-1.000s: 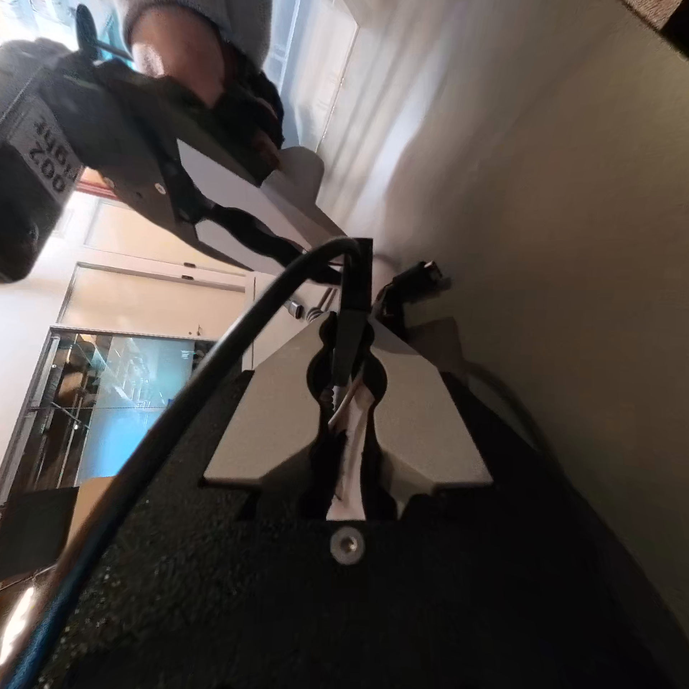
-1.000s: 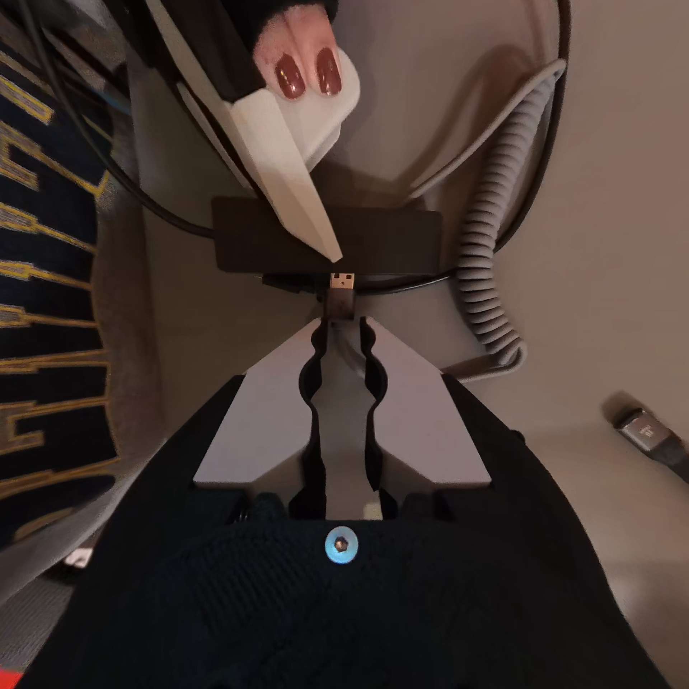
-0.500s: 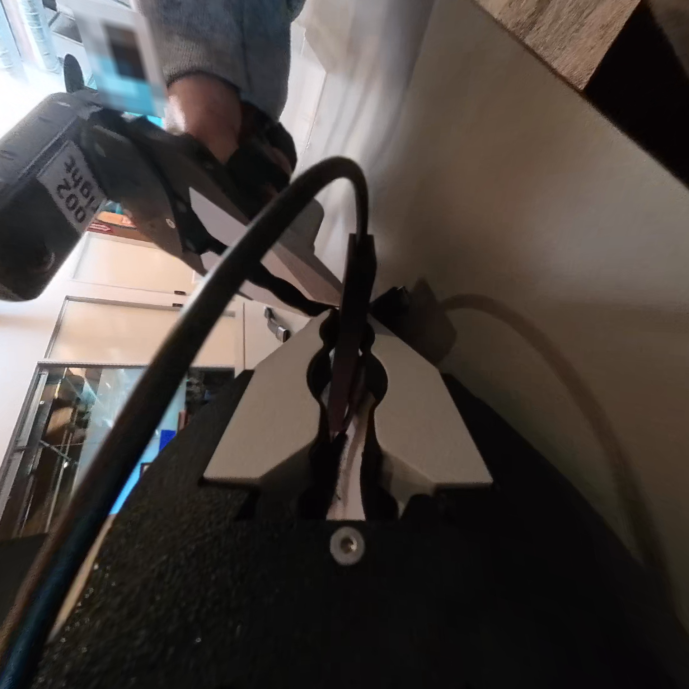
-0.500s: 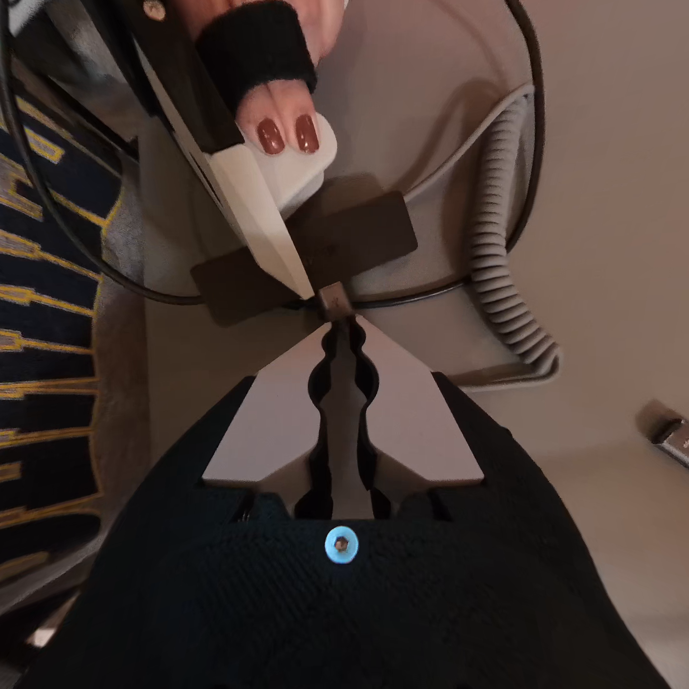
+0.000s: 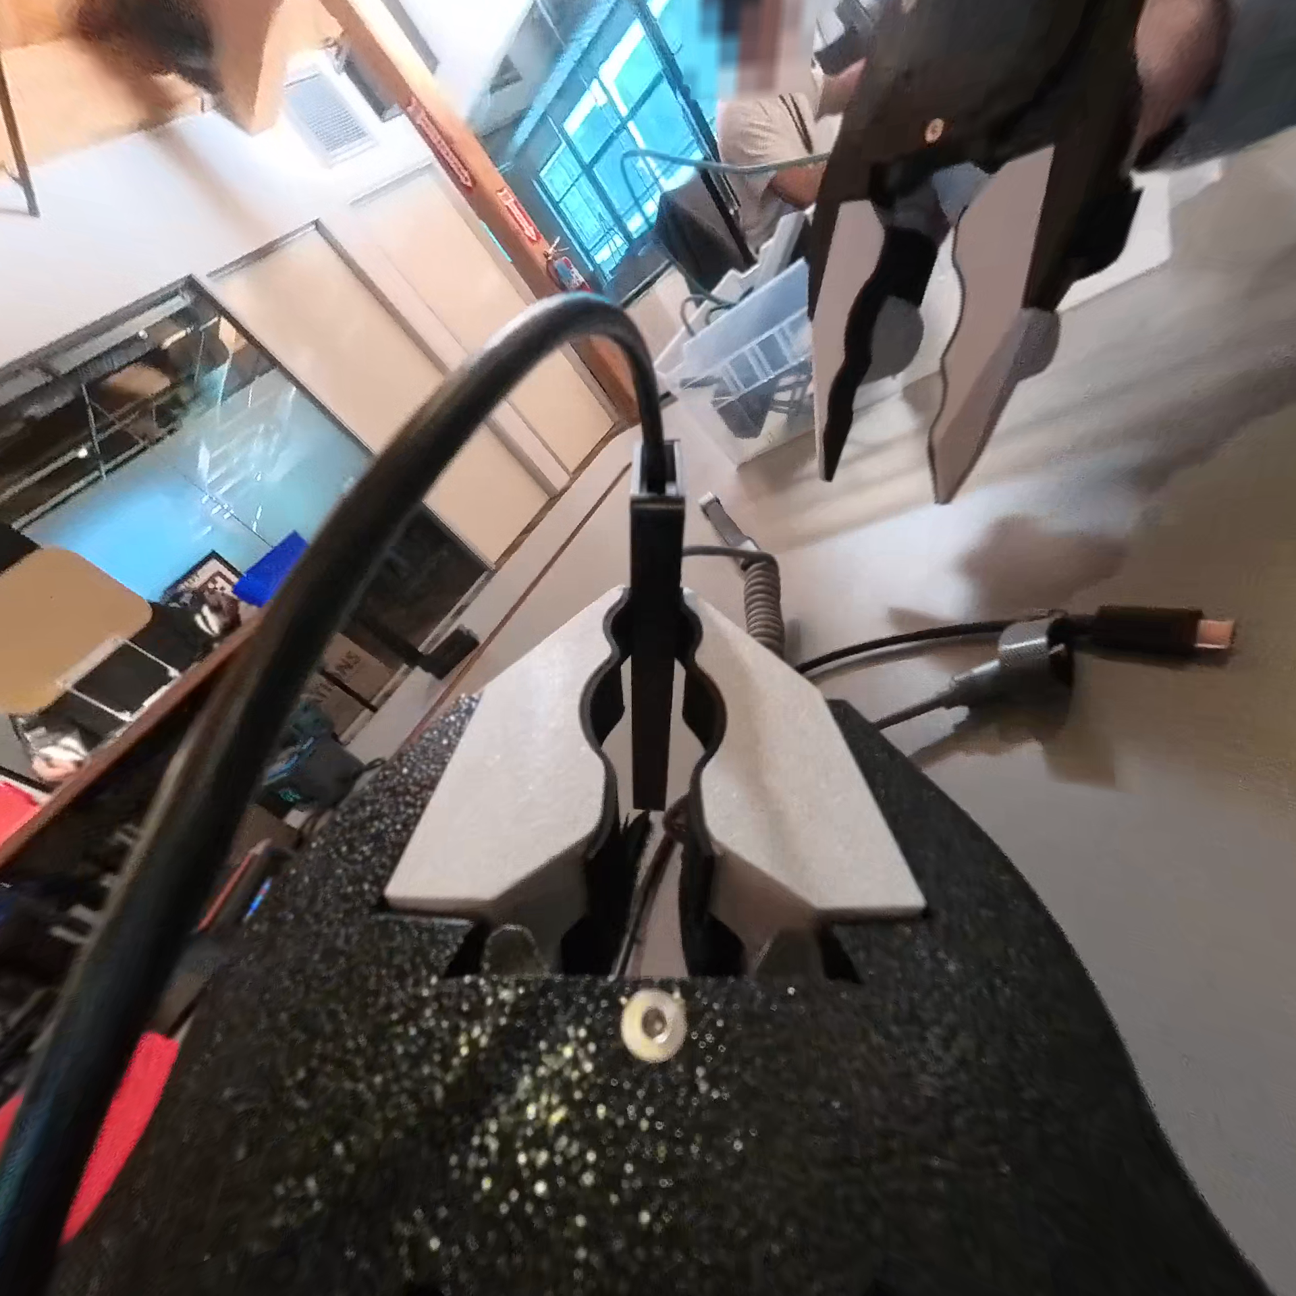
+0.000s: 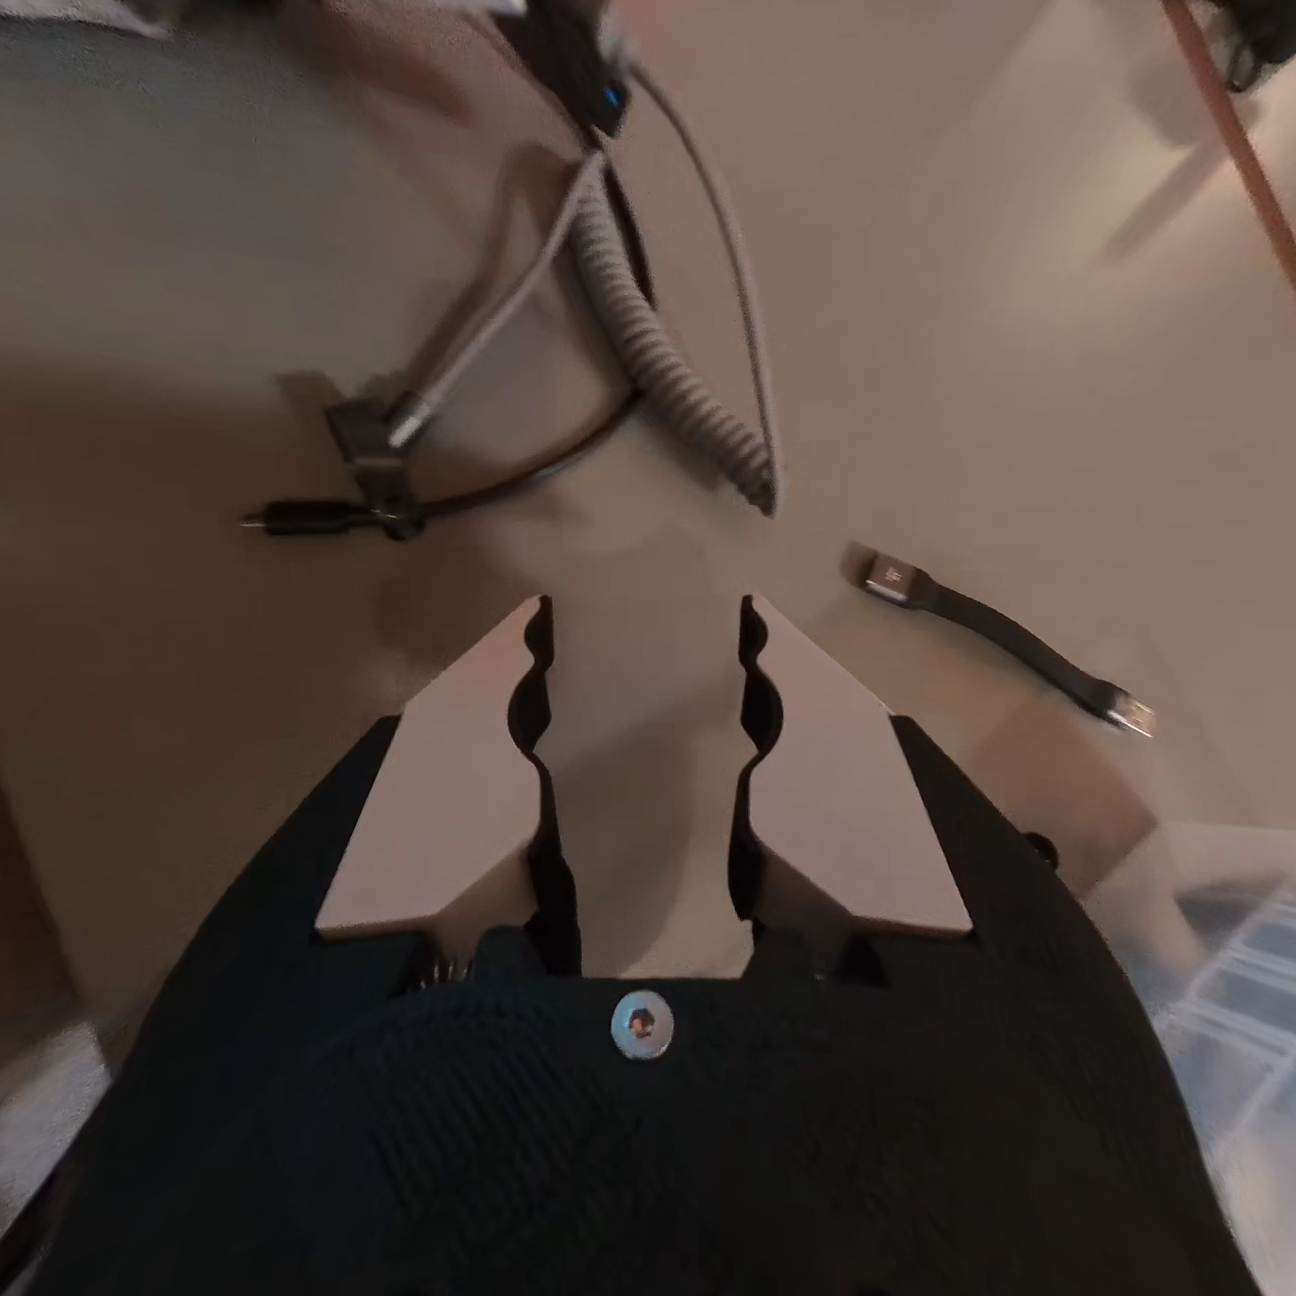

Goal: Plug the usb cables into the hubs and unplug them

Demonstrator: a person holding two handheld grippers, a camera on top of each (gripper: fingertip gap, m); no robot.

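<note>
Above the table, two claws at work.
Left claw grips the black hub; right claw gapes wide, holding nothing.

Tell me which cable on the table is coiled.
The grey coiled cable, lying beyond the open right gripper. The short black cable to its right is smooth and flat.

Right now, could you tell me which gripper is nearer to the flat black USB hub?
Left. The left gripper is shut on the flat black USB hub, edge-on between its fingers. The right gripper hangs open above the table, apart from it.
</note>
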